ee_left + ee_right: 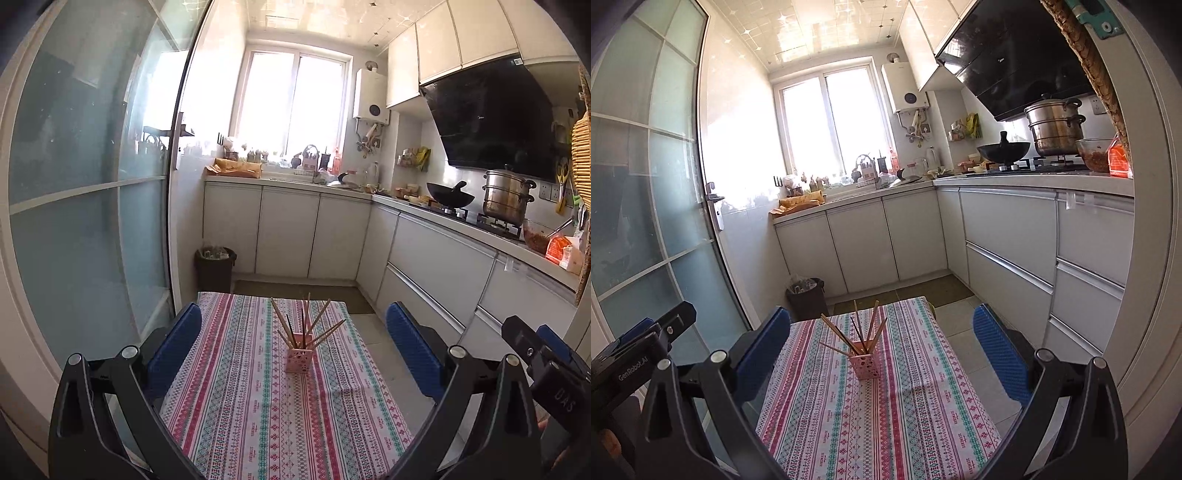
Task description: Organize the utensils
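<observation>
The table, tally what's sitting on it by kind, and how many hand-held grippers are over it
Patterned tablecloth: 1
Pink holder: 1
Chopsticks standing in the holder: about 9, some overlap
Hand-held grippers, both open and empty: 2, left hand-held gripper, right hand-held gripper
Total: about 13

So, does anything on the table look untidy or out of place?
Only slightly: the chopsticks in the pink holder fan out in all directions instead of standing together. The holder is upright on the striped tablecloth, and nothing is spilled.
</observation>
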The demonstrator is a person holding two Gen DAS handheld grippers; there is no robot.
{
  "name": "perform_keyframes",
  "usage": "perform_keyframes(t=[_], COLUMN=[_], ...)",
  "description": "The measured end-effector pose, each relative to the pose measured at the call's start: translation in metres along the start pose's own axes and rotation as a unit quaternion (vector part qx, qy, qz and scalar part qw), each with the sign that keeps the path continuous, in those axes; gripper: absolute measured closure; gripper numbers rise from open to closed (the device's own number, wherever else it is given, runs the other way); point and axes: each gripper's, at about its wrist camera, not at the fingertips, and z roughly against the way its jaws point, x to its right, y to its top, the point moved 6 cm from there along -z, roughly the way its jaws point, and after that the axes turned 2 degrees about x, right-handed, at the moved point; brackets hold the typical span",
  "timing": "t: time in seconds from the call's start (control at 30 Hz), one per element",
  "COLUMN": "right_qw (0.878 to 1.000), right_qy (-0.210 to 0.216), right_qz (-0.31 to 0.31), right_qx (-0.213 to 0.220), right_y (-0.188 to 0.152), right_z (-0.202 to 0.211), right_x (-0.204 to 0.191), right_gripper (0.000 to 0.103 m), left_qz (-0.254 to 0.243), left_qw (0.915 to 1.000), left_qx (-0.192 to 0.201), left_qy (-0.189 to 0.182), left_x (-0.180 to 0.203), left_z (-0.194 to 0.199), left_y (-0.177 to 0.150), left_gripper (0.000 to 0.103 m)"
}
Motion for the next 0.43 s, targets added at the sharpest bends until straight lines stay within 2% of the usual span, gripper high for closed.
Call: perform_keyframes(t=[0.3, 0.43], right_qw=[1.0, 1.0], right_qy=[0.001, 0.0], right_qz=[-0.001, -0.002], right_qx=[0.0, -0.001], right_y=[0.0016, 0.0019], right_z=[0.0025, 0.0019], right_x=[-0.0001, 0.0003], right_gripper=[0.006, 0.006], left_qz=[0.001, -0.001], left_qw=[0.9999, 0.9999], left_qx=[-0.011, 0.007], left_qy=[0.006, 0.01], left_x=[0.0003, 0.0006], left_z=[-0.0011, 0.0027], left_y=[0.0, 0.0022], left_gripper=[0.007, 0.007])
